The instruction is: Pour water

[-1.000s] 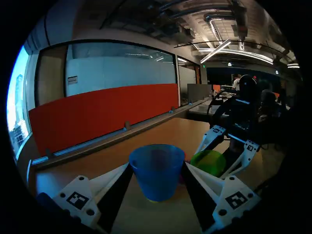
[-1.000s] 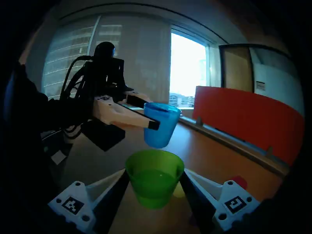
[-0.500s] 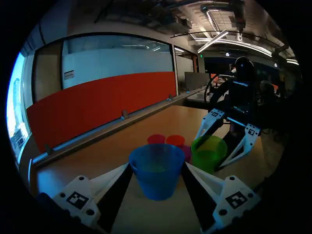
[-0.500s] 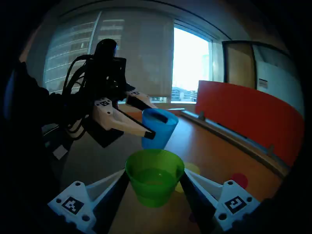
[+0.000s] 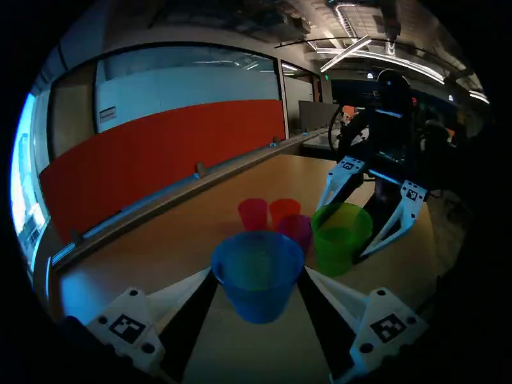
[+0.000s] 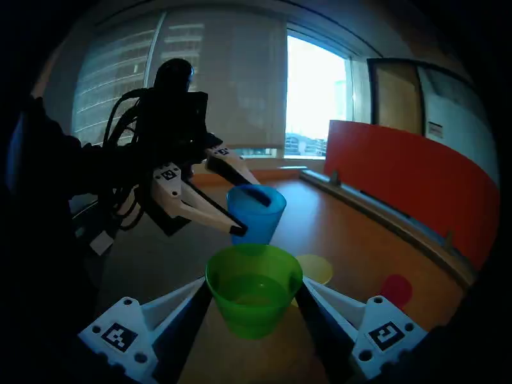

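Note:
In the left gripper view my left gripper (image 5: 257, 281) is shut on a blue cup (image 5: 257, 276) held above the wooden table (image 5: 192, 224). Beyond it to the right, the right gripper (image 5: 365, 217) holds a green cup (image 5: 340, 235). In the right gripper view my right gripper (image 6: 254, 296) is shut on the green cup (image 6: 253, 296), which has liquid in its bottom. Just behind it hangs the blue cup (image 6: 256, 214) in the left gripper (image 6: 240, 214), with a person's dark sleeve (image 6: 70, 179) behind.
Three small cups stand on the table past the blue one: red (image 5: 253, 213), orange (image 5: 284, 210) and purple (image 5: 296, 230). A yellow disc (image 6: 313, 267) and a red disc (image 6: 395, 289) lie on the tabletop. An orange partition (image 5: 160, 166) runs along the table's far edge.
Both grippers have tipped downward and drawn closer together, so the table and the three small cups have come into the left gripper view. The blue cup now sits lower, just behind the green one.

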Tool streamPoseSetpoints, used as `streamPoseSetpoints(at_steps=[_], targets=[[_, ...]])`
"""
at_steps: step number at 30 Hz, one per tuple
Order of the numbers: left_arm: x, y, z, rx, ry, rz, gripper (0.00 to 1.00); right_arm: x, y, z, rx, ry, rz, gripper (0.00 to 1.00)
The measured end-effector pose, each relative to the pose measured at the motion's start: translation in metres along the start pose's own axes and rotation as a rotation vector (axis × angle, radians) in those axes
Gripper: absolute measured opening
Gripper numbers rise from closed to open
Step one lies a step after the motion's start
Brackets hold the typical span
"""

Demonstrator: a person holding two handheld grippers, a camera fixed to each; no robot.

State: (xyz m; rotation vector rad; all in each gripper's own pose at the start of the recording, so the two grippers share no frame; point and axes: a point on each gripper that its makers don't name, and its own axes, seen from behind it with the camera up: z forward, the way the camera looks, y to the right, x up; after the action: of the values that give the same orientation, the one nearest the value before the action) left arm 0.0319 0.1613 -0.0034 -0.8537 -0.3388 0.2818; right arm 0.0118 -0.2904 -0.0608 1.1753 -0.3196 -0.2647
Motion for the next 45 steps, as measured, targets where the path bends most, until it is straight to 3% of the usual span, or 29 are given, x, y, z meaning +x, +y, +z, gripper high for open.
streamPoseSetpoints(at_steps=[32, 45], targets=[[-0.066, 0.016, 0.010, -0.051, -0.132, -0.002, 0.86, -0.049, -0.009, 0.009, 0.081, -0.144, 0.006, 0.90], [-0.075, 0.016, 0.020, -0.071, -0.159, -0.006, 0.86, -0.070, -0.003, 0.011, 0.082, -0.203, 0.002, 0.90]])
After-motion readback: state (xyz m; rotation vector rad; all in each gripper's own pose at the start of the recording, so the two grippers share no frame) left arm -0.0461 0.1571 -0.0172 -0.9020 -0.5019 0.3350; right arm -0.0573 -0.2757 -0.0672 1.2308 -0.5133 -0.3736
